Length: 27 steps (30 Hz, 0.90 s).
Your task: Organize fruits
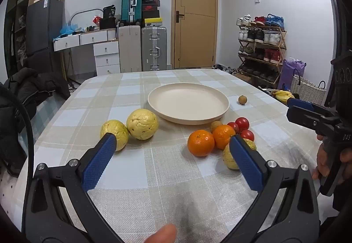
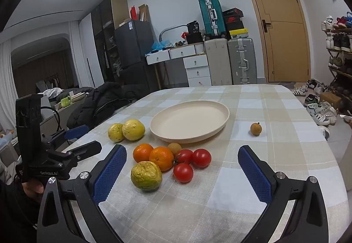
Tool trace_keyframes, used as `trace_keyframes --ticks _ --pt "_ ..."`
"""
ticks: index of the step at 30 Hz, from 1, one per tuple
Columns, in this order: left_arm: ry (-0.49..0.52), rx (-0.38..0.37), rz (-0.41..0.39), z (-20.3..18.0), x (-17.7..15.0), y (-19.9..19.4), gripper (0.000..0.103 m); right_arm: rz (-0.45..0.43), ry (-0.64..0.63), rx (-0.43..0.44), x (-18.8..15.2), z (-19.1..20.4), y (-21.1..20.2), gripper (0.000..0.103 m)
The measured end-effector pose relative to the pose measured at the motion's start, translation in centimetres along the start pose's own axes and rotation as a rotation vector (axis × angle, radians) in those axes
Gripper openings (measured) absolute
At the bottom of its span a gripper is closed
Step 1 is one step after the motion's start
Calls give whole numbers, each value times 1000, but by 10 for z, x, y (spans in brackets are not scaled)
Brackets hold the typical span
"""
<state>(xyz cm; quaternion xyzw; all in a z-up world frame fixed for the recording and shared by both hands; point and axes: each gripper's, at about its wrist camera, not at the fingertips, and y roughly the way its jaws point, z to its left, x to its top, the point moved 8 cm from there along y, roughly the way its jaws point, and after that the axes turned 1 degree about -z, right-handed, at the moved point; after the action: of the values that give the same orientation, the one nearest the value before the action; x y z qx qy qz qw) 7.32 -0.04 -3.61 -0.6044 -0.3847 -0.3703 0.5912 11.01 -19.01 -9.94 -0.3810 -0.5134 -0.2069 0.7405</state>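
Note:
A cream plate [image 1: 189, 109] [image 2: 189, 121] sits mid-table with nothing on it. Two yellow guavas [image 1: 142, 121] [image 2: 133, 129] lie left of it. In front lie two oranges [image 1: 200, 143] [image 2: 161, 158], three red tomatoes [image 1: 242, 123] [image 2: 183, 172], a greenish guava [image 2: 146, 175] [image 1: 230, 158] and a brown longan [image 2: 174, 148]. Another longan [image 1: 242, 99] [image 2: 256, 129] lies alone at the right. My left gripper [image 1: 172, 140] is open and holds nothing, above the near cloth. My right gripper [image 2: 182, 150] is open and holds nothing, just short of the fruit cluster.
The table has a checked cloth [image 1: 154, 177]. A black jacket [image 1: 26, 89] lies off the left edge. Suitcases [image 1: 154, 48], a drawer desk and a door stand behind. A shoe rack [image 1: 261, 49] and a wicker basket [image 1: 308, 89] stand at the right.

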Motion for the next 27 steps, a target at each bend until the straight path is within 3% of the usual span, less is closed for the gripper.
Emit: trace_keyframes --ticks 27 --pt "1 19 -22 0 1 -5 102 18 5 3 -2 0 1 103"
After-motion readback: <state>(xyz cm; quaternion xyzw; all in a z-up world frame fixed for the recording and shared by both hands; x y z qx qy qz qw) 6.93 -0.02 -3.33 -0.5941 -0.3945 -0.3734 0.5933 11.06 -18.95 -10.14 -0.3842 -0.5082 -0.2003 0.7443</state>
